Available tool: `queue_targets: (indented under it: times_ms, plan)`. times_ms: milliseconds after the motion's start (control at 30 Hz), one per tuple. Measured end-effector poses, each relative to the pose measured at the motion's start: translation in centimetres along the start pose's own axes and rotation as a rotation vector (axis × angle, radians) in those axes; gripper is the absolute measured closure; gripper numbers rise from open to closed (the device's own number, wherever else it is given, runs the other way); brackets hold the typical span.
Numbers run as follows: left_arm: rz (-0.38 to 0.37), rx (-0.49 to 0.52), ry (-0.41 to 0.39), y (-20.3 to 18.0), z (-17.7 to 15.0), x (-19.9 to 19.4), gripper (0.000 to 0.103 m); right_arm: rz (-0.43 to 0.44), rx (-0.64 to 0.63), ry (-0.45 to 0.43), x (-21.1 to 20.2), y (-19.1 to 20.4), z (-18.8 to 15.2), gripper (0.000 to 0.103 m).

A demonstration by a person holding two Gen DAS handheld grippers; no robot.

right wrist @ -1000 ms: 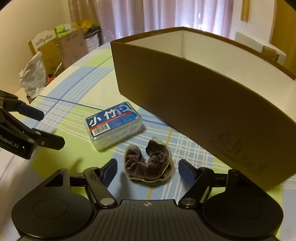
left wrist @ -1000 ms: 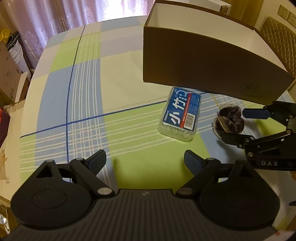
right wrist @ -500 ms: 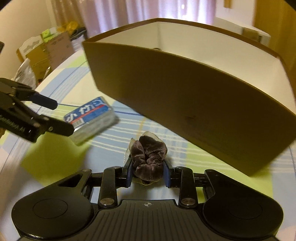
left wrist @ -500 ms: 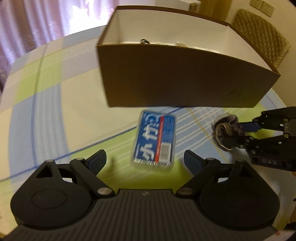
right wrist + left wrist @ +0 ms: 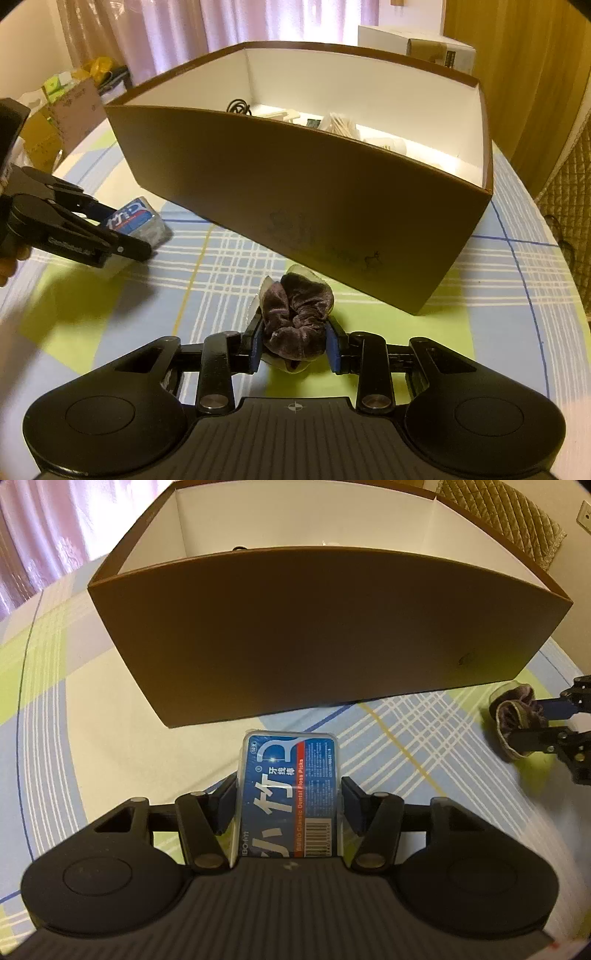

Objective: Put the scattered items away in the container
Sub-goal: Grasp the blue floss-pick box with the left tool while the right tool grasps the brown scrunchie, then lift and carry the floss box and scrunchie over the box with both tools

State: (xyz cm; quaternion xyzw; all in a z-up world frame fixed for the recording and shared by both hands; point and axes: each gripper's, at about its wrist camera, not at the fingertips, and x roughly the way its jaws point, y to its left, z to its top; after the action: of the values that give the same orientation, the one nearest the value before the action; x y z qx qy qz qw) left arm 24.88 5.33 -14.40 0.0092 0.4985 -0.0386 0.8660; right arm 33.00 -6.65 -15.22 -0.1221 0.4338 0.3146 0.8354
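Left gripper [image 5: 289,808] clamped on the floss box [image 5: 290,797], blue label up, just in front of the carton [image 5: 325,627]. Right gripper [image 5: 294,341] closed around the scrunchie [image 5: 297,319], pads [image 5: 256,343] pressing both sides, close to the carton's near wall. Both items over the checked cloth [image 5: 509,295], possibly lifted a little; hard to tell. Inside the carton: a black cord [image 5: 239,107] and pale items, too small to name.

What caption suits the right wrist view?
Right gripper clamps a velvet scrunchie before the brown box.
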Motion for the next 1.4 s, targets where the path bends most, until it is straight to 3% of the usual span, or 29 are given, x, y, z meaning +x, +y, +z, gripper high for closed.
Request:
queue_targets:
  times_ms: [67, 100, 400, 600, 667, 800, 833, 933, 1400]
  plan:
    - [0.001, -0.009, 0.003, -0.1, -0.5, -0.2, 0.050, -0.003, 0.001, -0.019, -0.5, 0.0, -0.1, 0.032]
    - [0.003, -0.015, 0.005, -0.2, -0.8, -0.4, 0.050, 0.000, -0.006, -0.033, -0.8, 0.1, -0.1, 0.027]
    - [0.076, -0.131, 0.034, -0.7, -5.2, -3.2, 0.050, 0.036, -0.068, -0.043, -0.1, 0.7, -0.1, 0.027]
    - [0.102, -0.209, 0.044, -0.1, -6.2, -4.2, 0.050, 0.047, -0.119, -0.030, 1.7, 1.4, 0.4, 0.027]
    - [0.104, -0.219, 0.045, 0.0, -6.0, -4.1, 0.047, 0.051, -0.138, -0.025, 2.2, 1.6, 0.5, 0.032]
    - [0.121, -0.213, 0.040, -0.2, -6.0, -4.1, 0.046, 0.047, -0.159, -0.014, 2.7, 1.8, 0.3, 0.052]
    - [0.126, -0.207, 0.040, -0.3, -5.9, -4.1, 0.048, 0.038, -0.168, -0.013, 2.7, 1.9, 0.2, 0.061]
    - [0.120, -0.189, 0.043, -0.6, -5.9, -4.1, 0.050, 0.039, -0.170, -0.004, 2.2, 1.9, -0.1, 0.074]
    - [0.081, -0.150, -0.001, -3.1, -5.7, -7.5, 0.050, 0.142, -0.071, 0.039, -2.8, 1.9, -1.6, 0.079]
